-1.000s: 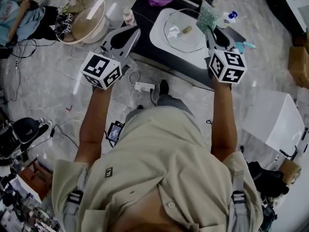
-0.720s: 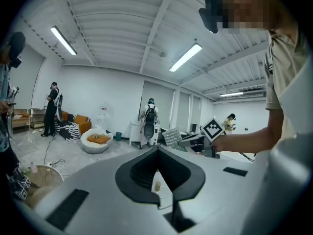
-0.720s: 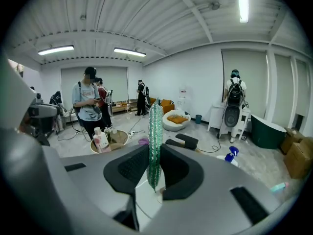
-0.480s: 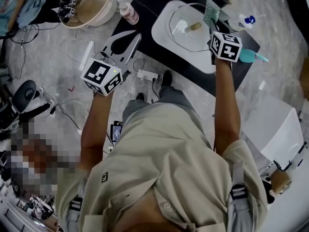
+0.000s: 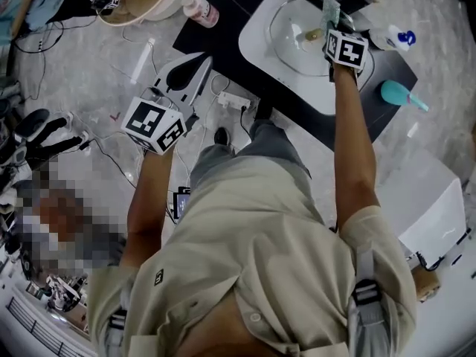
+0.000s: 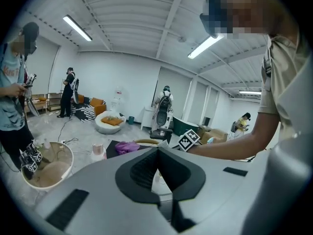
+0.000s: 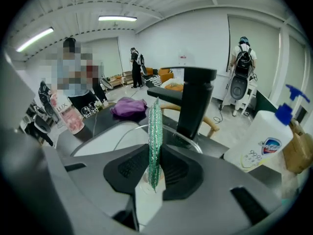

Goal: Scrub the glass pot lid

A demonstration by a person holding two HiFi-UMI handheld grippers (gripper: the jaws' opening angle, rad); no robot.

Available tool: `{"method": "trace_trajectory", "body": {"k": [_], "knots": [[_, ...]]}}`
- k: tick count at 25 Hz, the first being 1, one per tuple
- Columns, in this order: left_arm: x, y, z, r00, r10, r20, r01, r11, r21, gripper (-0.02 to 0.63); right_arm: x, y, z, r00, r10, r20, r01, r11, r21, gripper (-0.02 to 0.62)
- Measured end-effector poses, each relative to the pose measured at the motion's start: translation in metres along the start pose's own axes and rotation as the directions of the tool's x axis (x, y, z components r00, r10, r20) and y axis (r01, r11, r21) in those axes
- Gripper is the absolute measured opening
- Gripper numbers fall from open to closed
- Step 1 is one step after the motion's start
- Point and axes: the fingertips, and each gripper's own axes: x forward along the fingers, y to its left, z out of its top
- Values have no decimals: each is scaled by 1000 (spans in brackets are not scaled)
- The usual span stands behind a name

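- The right gripper (image 7: pixel 155 154) has its fingers clamped on a green glittery scrub pad (image 7: pixel 154 131). The pad stands upright and edge-on between them and sticks out past the tips.
- The left gripper (image 6: pixel 158 149) has its fingers together at the tips, with nothing between them.
- In the head view the left gripper hangs over the floor, clear of the black desk (image 5: pixel 223 28), with its fingers pointing towards the desk edge.
- The glass pot lid (image 5: pixel 294 47) lies flat in a white basin (image 5: pixel 256 47) on the desk, directly under and just ahead of the right fingers. In the right gripper view its rim curves to either side of the pad.
- Whether the pad touches the glass cannot be told.
- Compared with a second ago, the right gripper has reached further over the basin. The pad was then at the lid's right edge and is now nearer the lid's knob (image 5: pixel 312 34).
- The left gripper has stayed off the desk with its fingers together.
- A black faucet (image 7: pixel 194 102) rises just beyond the right fingers.
- To the right of those fingers stands a white spray bottle (image 7: pixel 259 136) with a blue trigger.
- Well to their left is a pink bottle (image 7: pixel 68 114), and a purple cloth (image 7: pixel 128 105) lies beyond it.
- A round tub (image 6: pixel 46 168) sits on the floor, left of the left fingers. Its contents cannot be made out.
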Motion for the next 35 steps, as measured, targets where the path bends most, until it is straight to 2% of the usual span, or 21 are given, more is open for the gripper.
{"method": "trace_trajectory", "body": {"k": [6, 11, 16, 21, 25, 28, 35], "knots": [[1, 7, -9, 999, 34, -24, -35, 999, -20, 14, 45, 23, -28, 995, 54, -86, -55, 998, -10, 81], [4, 9, -16, 998, 42, -44, -44, 999, -28, 14, 72, 64, -48, 982, 119, -147, -127, 991, -43, 81], [12, 7, -23, 998, 29, -59, -32, 999, -39, 14, 75, 106, -85, 961, 166, -222, -193, 975, -108, 81], [21, -1, -19, 999, 7, -54, -9, 999, -34, 14, 58, 110, -138, 941, 166, -295, -209, 970, -123, 81], [22, -2, -17, 999, -4, -51, 3, 1000, -30, 14, 40, 78, -166, 941, 129, -313, -154, 986, -57, 81], [21, -3, -20, 998, -7, -54, 5, 1000, -31, 14, 28, 39, -175, 949, 72, -308, -80, 997, -15, 81], [21, -10, -25, 998, -19, -59, 17, 999, -36, 14, -2, -54, -141, 974, -97, -207, 109, 993, 49, 81]]}}
